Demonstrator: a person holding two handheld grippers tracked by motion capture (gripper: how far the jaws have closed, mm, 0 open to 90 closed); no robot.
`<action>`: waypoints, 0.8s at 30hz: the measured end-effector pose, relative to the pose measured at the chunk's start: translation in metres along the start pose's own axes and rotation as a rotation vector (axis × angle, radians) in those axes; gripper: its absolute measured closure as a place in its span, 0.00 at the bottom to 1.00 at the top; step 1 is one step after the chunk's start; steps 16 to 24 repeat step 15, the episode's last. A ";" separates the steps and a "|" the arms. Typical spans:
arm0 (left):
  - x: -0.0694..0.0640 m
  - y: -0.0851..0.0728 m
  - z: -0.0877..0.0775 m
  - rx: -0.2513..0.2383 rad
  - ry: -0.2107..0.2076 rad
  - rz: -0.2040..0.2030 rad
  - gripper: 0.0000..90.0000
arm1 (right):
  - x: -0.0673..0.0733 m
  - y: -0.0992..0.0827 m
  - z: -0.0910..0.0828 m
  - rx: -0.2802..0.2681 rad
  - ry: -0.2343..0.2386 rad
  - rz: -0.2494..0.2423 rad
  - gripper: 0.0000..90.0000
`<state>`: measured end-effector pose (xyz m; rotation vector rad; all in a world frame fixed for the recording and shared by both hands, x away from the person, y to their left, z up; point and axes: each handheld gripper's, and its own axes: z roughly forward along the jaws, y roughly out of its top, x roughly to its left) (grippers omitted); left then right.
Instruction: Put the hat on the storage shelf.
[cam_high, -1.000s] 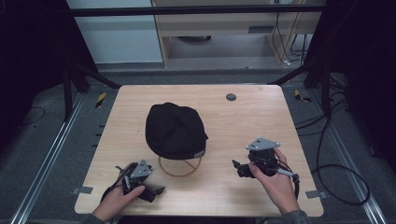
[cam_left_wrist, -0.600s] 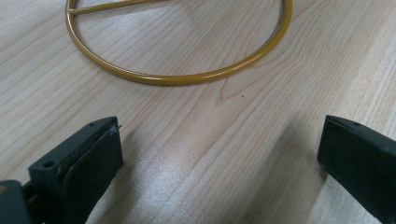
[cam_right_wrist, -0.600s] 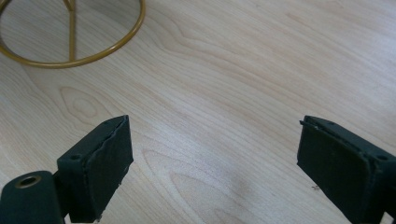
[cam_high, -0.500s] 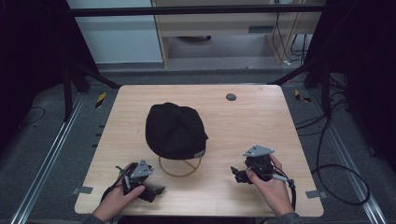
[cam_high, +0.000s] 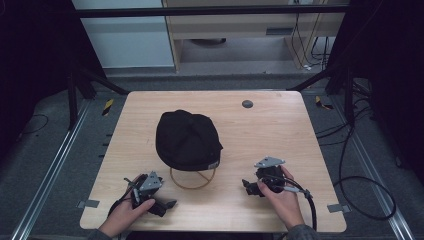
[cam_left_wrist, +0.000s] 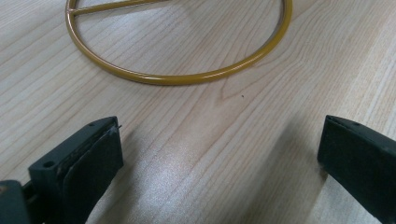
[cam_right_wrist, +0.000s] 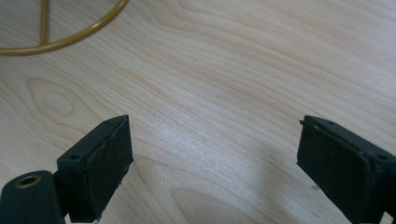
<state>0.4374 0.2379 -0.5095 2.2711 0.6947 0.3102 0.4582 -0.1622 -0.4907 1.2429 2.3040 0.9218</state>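
Your left gripper (cam_high: 159, 205) and right gripper (cam_high: 250, 186) rest near the tabletop's (cam_high: 280, 135) near edge, jaws spread wide, pinching nothing. The black cap (cam_high: 187, 140) sits mid-table on its gold wire stand (cam_high: 192, 180), between them.

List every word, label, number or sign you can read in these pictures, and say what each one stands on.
No text reads anywhere.
The black cap carries a small pale tag at its near rim, too small and blurred to read.
The gold wire stand, the wooden table, the left gripper and the right gripper show no lettering.
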 end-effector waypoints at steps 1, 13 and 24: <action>0.000 0.000 0.000 0.000 0.000 0.000 0.00 | 0.001 0.000 0.004 0.008 -0.008 -0.012 0.12; 0.000 0.000 0.000 0.000 -0.001 -0.001 0.00 | 0.006 -0.006 0.023 -0.029 0.012 -0.008 0.00; 0.000 0.000 0.000 0.000 -0.001 0.000 0.00 | 0.005 -0.006 0.024 -0.038 0.012 -0.006 0.00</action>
